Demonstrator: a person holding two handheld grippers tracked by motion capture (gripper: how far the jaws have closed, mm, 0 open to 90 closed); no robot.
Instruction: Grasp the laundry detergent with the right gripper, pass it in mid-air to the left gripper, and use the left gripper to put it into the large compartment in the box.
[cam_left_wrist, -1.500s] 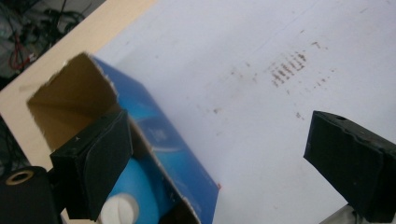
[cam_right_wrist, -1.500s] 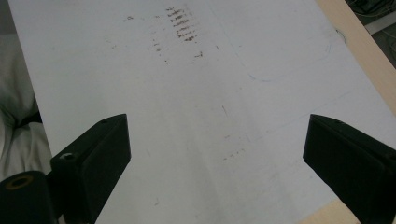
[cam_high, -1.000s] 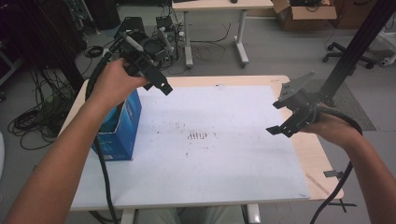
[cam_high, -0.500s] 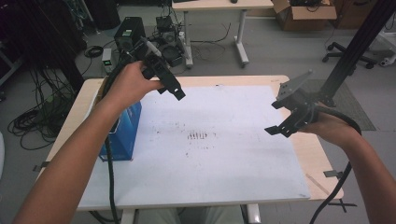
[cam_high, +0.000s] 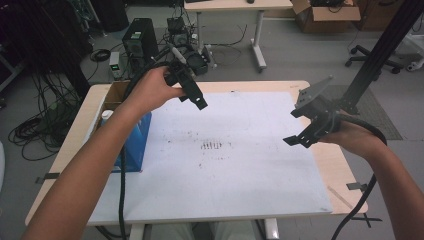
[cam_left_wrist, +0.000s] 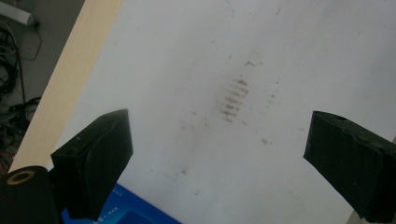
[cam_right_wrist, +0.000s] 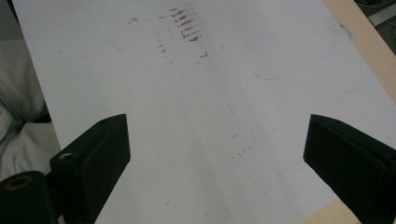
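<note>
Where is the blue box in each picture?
High view: the blue box stands at the table's left edge, under the person's left forearm.
Left gripper view: a blue corner of it peeks in at the bottom, beside the left jaw.
Right gripper view: white mat and a strip of table edge, no box.
Shared landmark: the patch of dark smudge lines on the mat.

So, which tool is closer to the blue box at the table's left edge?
The left. The left tool hovers open just above and to the right of the blue box; the right tool is far across the white sheet, near the opposite edge.
</note>
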